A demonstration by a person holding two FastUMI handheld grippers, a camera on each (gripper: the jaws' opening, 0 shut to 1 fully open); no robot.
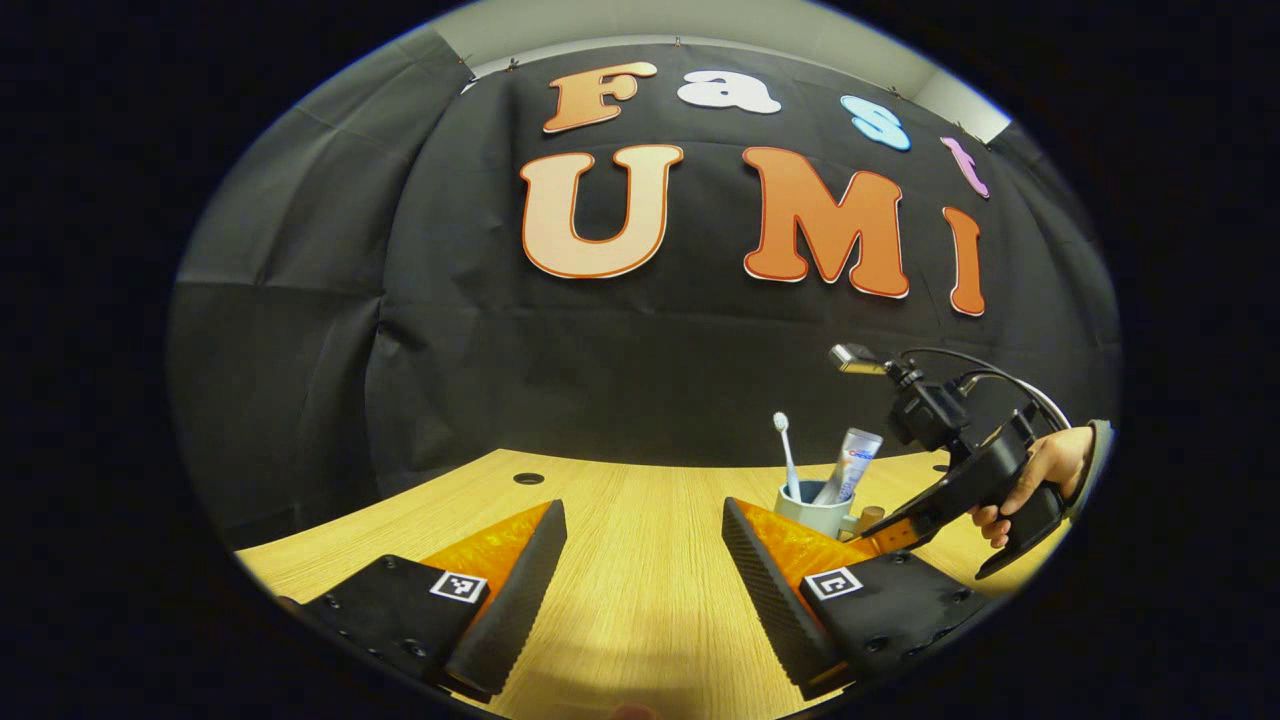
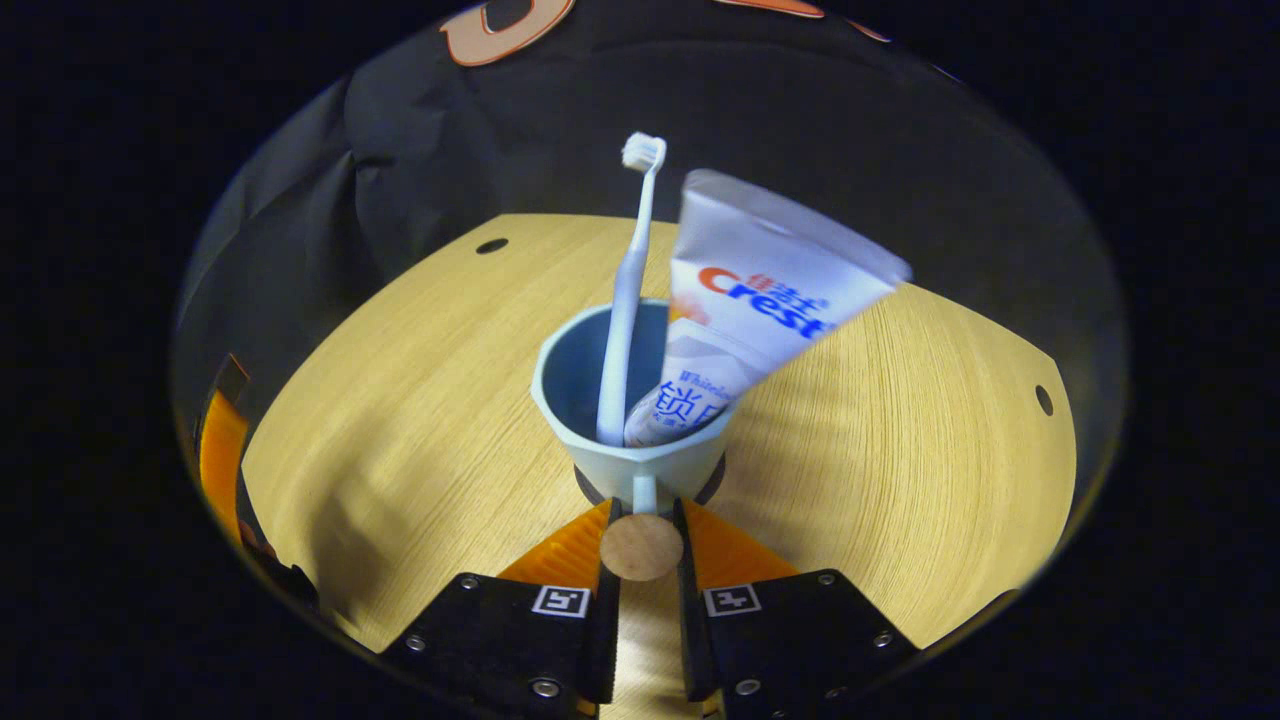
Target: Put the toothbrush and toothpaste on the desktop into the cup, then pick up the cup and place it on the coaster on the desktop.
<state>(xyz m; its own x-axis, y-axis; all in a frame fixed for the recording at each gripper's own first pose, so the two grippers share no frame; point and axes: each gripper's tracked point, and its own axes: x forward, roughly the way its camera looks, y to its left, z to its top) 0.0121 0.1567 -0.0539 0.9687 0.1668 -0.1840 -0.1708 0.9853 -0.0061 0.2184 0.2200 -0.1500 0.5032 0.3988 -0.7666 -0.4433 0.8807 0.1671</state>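
Wood-grain worktop [image 1: 640, 560] runs under the left gripper [image 1: 640, 575], whose jaws stand wide apart with nothing between them, hovering low and idle. Ahead and to its right, well apart from it, sits the pale blue-grey ceramic cup [image 1: 815, 512] with the white toothbrush [image 1: 786, 452] and the white toothpaste tube [image 1: 850, 462] standing in it. A hand [image 1: 1030, 480] brings the right gripper [image 1: 890, 530] in at the cup's handle side.

Right gripper view: same cup [image 2: 640, 420] sits straight ahead, toothbrush [image 2: 628, 300] leaning upright against the inner wall, toothpaste tube [image 2: 740, 310] tilted to the right, cap end down. Both items loaded, so the cup lift is the step in hand. Right gripper [image 2: 642, 560] is narrowed on the round wooden knob handle [image 2: 642, 546], both fingers pressing its sides, likely for a steady carry. A dark ring [image 2: 715, 485] peeks out under the cup base; cannot tell whether that is the coaster.
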